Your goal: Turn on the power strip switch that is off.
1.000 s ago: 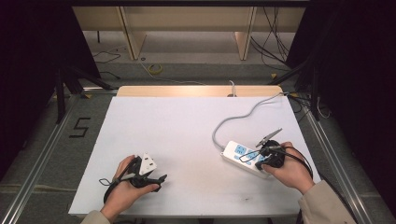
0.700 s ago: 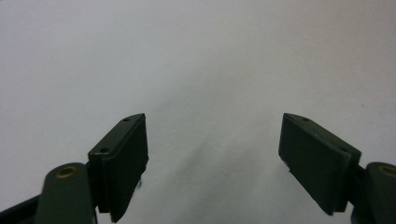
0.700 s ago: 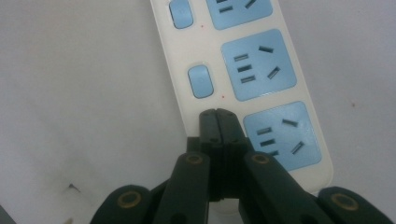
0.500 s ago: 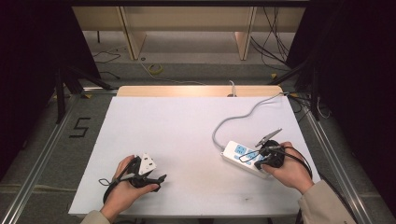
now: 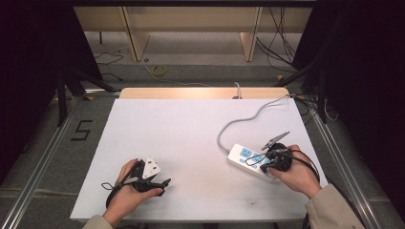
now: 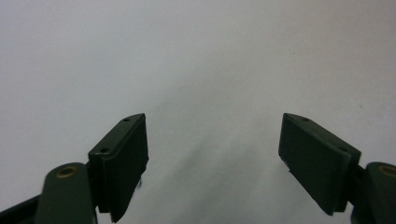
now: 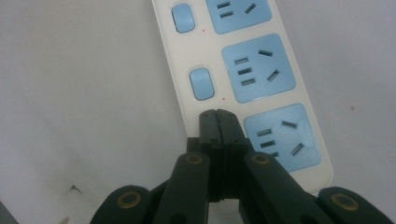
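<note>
Up close, right gripper (image 7: 217, 114) pressed together over power strip (image 7: 243, 70) switch edge; left gripper (image 6: 212, 154) spread apart above bare table (image 6: 187, 56).

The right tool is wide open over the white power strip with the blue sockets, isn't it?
Not quite. The right tool is shut, its jaws pressed together with nothing between them, as the right gripper view shows. It does sit over the white power strip with the blue sockets.

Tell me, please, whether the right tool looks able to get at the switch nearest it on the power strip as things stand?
Probably yes. The right tool, jaws shut, sits over the power strip edge, just short of that blue switch, with nothing between them.
</note>
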`<state>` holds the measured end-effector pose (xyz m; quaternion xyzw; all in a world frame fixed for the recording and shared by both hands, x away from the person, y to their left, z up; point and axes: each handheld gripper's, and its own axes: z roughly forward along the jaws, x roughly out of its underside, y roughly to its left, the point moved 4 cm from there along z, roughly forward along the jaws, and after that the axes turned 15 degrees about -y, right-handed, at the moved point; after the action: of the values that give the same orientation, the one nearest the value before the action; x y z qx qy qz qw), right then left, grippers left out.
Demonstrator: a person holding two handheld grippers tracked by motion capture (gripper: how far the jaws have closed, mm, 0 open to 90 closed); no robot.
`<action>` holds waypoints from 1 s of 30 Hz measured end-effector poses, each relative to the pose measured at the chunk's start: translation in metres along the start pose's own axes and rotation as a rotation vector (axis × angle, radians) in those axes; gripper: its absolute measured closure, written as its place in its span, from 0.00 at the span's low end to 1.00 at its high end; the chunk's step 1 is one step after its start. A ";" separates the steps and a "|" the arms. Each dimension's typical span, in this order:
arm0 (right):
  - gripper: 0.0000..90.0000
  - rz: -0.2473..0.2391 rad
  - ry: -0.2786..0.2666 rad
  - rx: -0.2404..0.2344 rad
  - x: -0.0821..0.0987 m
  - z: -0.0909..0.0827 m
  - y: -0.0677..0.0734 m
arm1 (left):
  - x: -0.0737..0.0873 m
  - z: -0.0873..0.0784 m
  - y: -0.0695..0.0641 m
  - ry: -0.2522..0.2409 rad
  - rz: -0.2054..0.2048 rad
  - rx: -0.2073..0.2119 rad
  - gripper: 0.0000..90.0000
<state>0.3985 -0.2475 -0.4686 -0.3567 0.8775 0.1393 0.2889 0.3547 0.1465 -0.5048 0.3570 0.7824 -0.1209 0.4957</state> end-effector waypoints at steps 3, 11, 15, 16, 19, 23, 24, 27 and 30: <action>1.00 0.001 -0.016 0.008 -0.001 -0.002 -0.001 | 0.000 0.000 0.000 0.000 -0.001 0.000 0.27; 1.00 -0.001 -0.055 0.004 -0.003 -0.006 -0.001 | 0.000 0.000 -0.001 -0.001 -0.002 0.001 0.27; 1.00 -0.006 -0.063 -0.003 -0.004 -0.007 0.000 | 0.000 0.000 -0.001 -0.002 -0.002 0.001 0.27; 1.00 -0.008 -0.066 -0.001 -0.004 -0.007 0.000 | 0.000 0.000 -0.001 -0.002 -0.001 0.002 0.27; 1.00 -0.011 -0.071 -0.002 -0.004 -0.007 0.000 | 0.000 0.000 -0.001 0.000 0.001 0.003 0.27; 1.00 -0.015 -0.080 -0.007 -0.004 -0.007 0.002 | 0.000 0.000 -0.001 0.000 0.001 0.003 0.27; 1.00 -0.016 -0.084 -0.008 -0.004 -0.007 0.002 | 0.000 0.000 -0.001 0.000 0.001 0.002 0.27; 0.99 -0.022 -0.094 -0.016 -0.005 -0.007 0.003 | 0.000 0.000 -0.001 0.001 0.005 0.004 0.27; 0.99 -0.026 -0.106 -0.026 -0.005 -0.007 0.005 | 0.000 0.000 -0.001 -0.001 0.003 0.003 0.27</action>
<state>0.3948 -0.2443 -0.4596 -0.3638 0.8543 0.1659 0.3321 0.3537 0.1453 -0.5047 0.3589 0.7814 -0.1215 0.4958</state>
